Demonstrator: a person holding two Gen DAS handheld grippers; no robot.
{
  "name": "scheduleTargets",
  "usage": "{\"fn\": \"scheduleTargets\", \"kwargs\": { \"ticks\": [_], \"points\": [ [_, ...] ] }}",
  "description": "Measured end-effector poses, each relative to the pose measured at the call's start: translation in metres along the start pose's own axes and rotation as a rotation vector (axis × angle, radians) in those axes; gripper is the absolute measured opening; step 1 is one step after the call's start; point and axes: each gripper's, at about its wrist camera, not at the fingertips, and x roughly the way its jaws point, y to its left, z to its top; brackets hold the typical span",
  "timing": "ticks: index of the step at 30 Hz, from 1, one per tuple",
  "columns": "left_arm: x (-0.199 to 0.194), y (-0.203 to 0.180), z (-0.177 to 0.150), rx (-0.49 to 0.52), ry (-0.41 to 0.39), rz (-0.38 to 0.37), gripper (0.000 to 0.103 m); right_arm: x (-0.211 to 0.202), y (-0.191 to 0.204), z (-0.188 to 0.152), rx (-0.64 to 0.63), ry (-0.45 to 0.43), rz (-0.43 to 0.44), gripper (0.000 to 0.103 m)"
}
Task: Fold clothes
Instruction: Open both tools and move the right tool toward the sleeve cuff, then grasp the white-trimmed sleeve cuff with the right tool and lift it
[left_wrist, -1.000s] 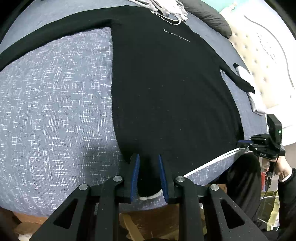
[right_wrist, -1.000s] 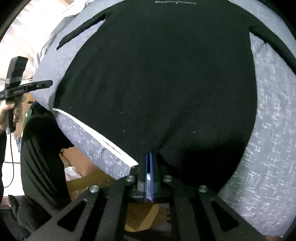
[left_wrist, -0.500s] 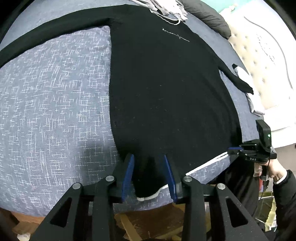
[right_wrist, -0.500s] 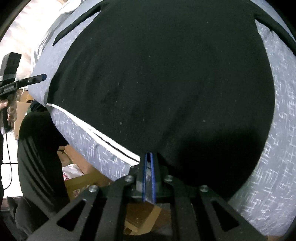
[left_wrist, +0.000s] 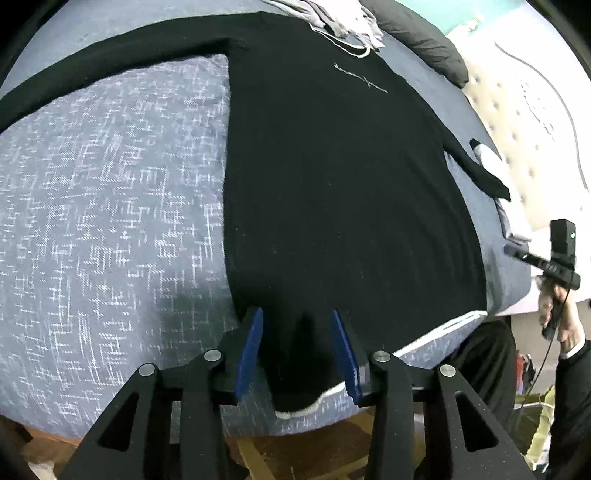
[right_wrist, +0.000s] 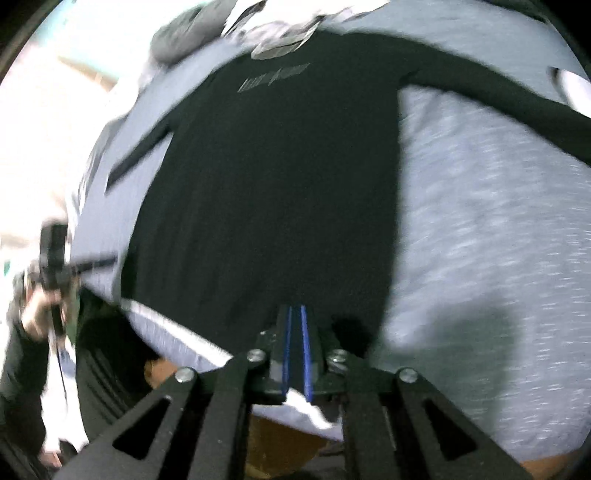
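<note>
A black long-sleeved top (left_wrist: 332, 177) lies spread flat on the grey-blue bed (left_wrist: 103, 221), hem toward me, sleeves out to both sides. My left gripper (left_wrist: 297, 325) is open, its blue pads either side of the hem's left corner, which lies loose between them over the bed edge. In the blurred right wrist view the top (right_wrist: 273, 192) fills the middle. My right gripper (right_wrist: 296, 317) has its pads almost together at the hem's right corner, with a white fabric edge pinched low between them. The right gripper also shows in the left wrist view (left_wrist: 517, 253), off the bed's right edge.
A pile of grey and white clothes (left_wrist: 332, 18) and a dark pillow (left_wrist: 424, 40) lie beyond the collar. A white tufted headboard (left_wrist: 517, 110) stands at the right. A folded white item (left_wrist: 491, 162) lies by the right sleeve. The floor and wooden frame (left_wrist: 258, 458) are below the bed edge.
My left gripper has opened wider and let go of the hem corner. My right gripper stays shut and has swung, with the view now blurred and more of the top and right sleeve visible.
</note>
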Motion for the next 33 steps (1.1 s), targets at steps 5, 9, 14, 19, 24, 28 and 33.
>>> {"fn": "scheduleTargets", "kwargs": {
  "ticks": [5, 9, 14, 19, 24, 28, 33],
  "points": [
    [-0.002, 0.001, 0.010, -0.020, -0.059, 0.040, 0.046, -0.050, -0.053, 0.019, 0.122, -0.143, -0.049, 0.029],
    [-0.005, -0.001, 0.019, -0.033, -0.115, 0.066, 0.048, -0.086, -0.099, 0.032, 0.196, -0.252, -0.109, 0.033],
    [-0.005, 0.003, 0.029, -0.057, -0.165, 0.089, 0.049, -0.113, -0.158, 0.044, 0.315, -0.348, -0.158, 0.042],
    [0.006, 0.005, 0.042, -0.096, -0.209, 0.115, 0.049, -0.136, -0.211, 0.048, 0.463, -0.459, -0.155, 0.054],
    [0.017, 0.009, 0.054, -0.141, -0.245, 0.126, 0.049, -0.149, -0.255, 0.052, 0.581, -0.546, -0.174, 0.060],
    [0.018, 0.015, 0.060, -0.165, -0.272, 0.138, 0.050, -0.154, -0.279, 0.056, 0.622, -0.599, -0.187, 0.064],
    [0.021, 0.016, 0.066, -0.172, -0.299, 0.147, 0.051, -0.154, -0.308, 0.063, 0.668, -0.615, -0.215, 0.065]
  ]
}}
